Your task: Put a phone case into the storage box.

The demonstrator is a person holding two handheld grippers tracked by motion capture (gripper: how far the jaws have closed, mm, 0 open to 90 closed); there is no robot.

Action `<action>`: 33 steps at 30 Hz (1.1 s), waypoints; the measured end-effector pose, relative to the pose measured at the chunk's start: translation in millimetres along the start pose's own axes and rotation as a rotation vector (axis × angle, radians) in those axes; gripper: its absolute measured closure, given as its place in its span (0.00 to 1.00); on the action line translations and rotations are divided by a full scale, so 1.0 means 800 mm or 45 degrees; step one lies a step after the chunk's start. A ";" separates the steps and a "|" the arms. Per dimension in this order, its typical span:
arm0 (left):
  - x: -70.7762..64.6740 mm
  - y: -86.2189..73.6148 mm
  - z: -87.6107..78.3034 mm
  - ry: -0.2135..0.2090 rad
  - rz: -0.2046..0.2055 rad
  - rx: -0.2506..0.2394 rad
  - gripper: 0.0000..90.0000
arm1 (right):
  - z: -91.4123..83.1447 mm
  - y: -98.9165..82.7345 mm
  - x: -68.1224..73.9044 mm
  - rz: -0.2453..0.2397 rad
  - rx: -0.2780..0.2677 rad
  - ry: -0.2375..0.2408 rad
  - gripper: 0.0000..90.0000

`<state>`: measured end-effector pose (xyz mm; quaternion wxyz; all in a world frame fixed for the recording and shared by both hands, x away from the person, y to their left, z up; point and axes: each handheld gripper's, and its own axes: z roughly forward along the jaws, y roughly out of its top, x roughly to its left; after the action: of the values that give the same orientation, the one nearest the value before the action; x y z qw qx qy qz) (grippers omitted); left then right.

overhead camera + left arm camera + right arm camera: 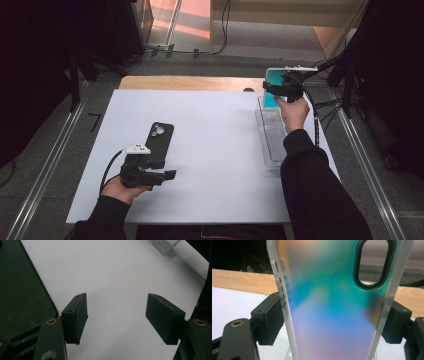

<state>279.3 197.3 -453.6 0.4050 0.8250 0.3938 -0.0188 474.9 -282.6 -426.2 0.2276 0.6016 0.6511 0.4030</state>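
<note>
Grippers are worked by a person over a white table [210, 150]; an iridescent phone case [332, 315] is clamped by its long edges in the right gripper [283, 86], held upright above a clear tray [270, 142] at the far right; the left gripper [117, 315] is spread empty beside a black phone [159, 142].

Black phone [159, 144] lies flat just beside left gripper (camera end farthest off). White tabletop [215, 145] spreads under it.
</note>
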 end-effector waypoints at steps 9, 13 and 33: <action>0.000 0.000 0.001 0.005 -0.003 0.002 0.38 | 0.018 -0.016 -0.004 0.032 0.063 0.001 0.18; 0.000 0.000 0.001 0.003 -0.001 0.002 0.38 | 0.023 -0.025 -0.004 0.059 0.086 0.000 0.18; 0.000 0.000 0.002 0.003 0.000 0.010 0.38 | 0.019 -0.024 -0.007 0.044 0.100 -0.015 0.00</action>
<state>280.1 196.2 -454.7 0.4013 0.8265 0.3943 -0.0196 476.2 -283.0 -451.2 0.2006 0.6236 0.6545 0.3775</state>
